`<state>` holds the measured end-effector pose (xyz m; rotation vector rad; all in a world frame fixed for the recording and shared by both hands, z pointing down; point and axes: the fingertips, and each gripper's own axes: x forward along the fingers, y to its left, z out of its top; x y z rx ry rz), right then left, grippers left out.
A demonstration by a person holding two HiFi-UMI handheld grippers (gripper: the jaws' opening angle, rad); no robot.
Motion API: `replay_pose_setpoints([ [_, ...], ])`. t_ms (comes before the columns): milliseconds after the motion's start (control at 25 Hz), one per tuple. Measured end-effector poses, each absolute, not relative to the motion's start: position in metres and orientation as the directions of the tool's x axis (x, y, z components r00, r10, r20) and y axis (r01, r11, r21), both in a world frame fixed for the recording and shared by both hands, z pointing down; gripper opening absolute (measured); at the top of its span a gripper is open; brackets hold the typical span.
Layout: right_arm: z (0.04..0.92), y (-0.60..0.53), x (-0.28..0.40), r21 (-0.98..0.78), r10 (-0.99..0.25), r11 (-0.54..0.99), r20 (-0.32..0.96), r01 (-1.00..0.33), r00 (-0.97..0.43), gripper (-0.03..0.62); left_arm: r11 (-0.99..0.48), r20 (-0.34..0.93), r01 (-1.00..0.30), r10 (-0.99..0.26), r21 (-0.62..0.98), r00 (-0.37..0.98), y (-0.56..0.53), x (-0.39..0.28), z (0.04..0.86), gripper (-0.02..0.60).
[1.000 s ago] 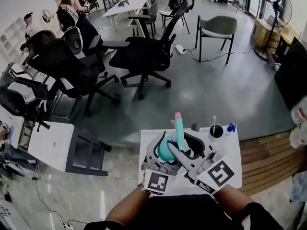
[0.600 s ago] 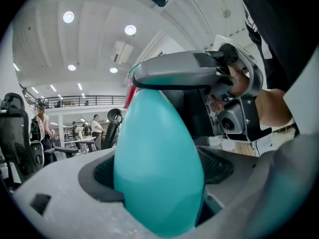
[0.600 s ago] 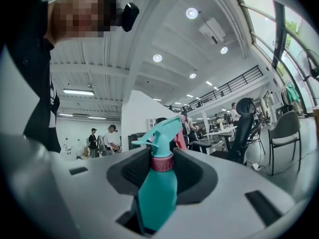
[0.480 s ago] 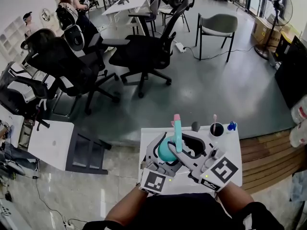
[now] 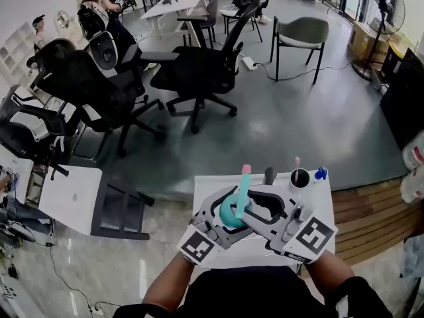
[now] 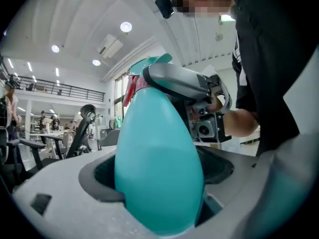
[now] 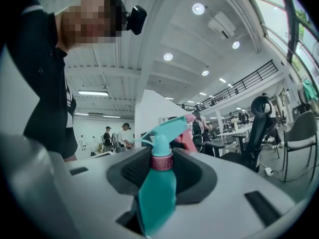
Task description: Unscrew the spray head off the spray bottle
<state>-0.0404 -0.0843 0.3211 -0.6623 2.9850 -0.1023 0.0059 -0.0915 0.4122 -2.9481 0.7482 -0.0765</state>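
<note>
Bottle (image 6: 159, 158) is in the air over the table (image 5: 311, 197), tilted. Left gripper (image 5: 224, 212) is clenched on its body. Right gripper (image 5: 240, 203) jaws have just been closing and now pinch the pink collar (image 7: 161, 162) under the head (image 7: 167, 131).

Risks:
- Collar is narrow, so the pads may slip off on the twist.
- Smooth body may spin in the left jaws, so nothing unscrews.
- Tilted as it is, any contents could spill once the head is loose.

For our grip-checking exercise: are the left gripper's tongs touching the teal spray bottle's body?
Touching. The left gripper view shows the spray bottle wedged between the tongs of the left gripper, both pads pressing its sides.
</note>
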Motion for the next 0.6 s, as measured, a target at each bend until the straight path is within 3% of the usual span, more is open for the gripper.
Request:
replay_pose_setpoints([
  [320, 0.321, -0.061, -0.042, -0.111, -0.240, 0.967, -0.089, -0.230, -0.967, 0.141, -0.972, 0.046, -0.231, -0.233, -0.040, 0.971, -0.059, 0.011, 0.412, 0.456],
  [400, 0.320, -0.062, -0.040, -0.110, -0.233, 0.969, -0.106, -0.222, -0.967, 0.143, -0.970, 0.055, -0.240, -0.242, -0.042, 0.969, -0.061, 0.010, 0.413, 0.456],
  [520, 0.323, -0.075, -0.038, -0.072, -0.321, 0.946, -0.104, -0.315, -0.941, 0.152, -0.939, 0.076, -0.338, -0.343, -0.064, 0.936, -0.078, 0.007, 0.419, 0.456],
  [600, 0.326, -0.082, -0.034, -0.057, -0.395, 0.919, -0.092, -0.391, -0.914, 0.197, -0.900, 0.082, -0.429, -0.435, -0.080, 0.897, -0.090, 0.004, 0.422, 0.456],
])
